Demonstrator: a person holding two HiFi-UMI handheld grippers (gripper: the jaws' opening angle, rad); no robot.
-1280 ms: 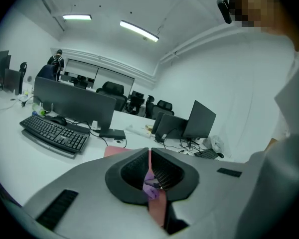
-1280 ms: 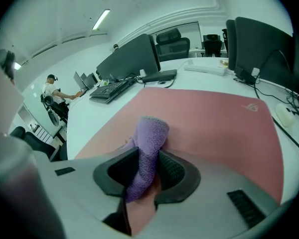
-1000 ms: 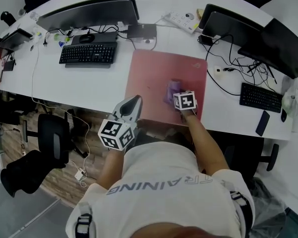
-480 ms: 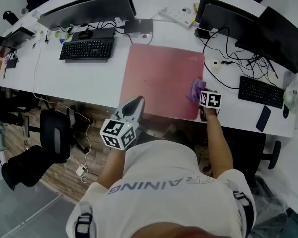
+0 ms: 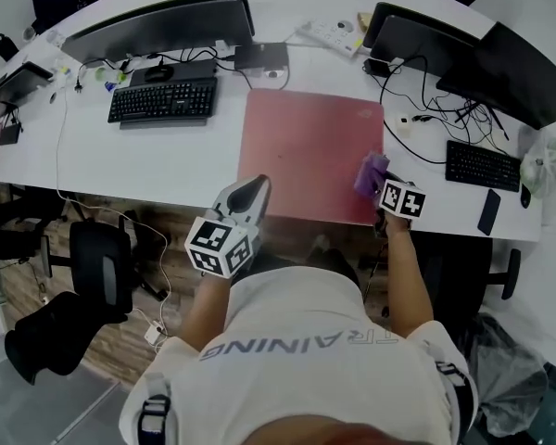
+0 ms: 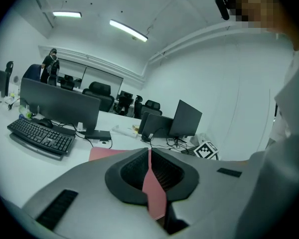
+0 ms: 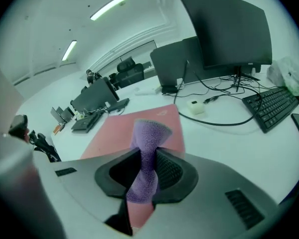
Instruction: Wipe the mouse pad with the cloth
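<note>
Right gripper (image 5: pixel 382 184) jaws pinch the purple cloth (image 5: pixel 371 171) at the mouse pad's (image 5: pixel 301 146) four-o'clock edge. Overshoot toward three o'clock could snag the cables (image 5: pixel 445 111). Left gripper (image 5: pixel 248 193) jaws are closed and empty.

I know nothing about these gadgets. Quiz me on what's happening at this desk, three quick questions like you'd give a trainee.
1. True or false: the right hand-held gripper is clamped on the purple fabric cloth.
2. Which part of the large red rectangular mouse pad is the cloth over? A) far left corner B) right edge, towards the near side C) centre
3. Fill in: the left hand-held gripper has its jaws ____ and holds nothing.
Key: 1 true; 2 B; 3 together.
</note>
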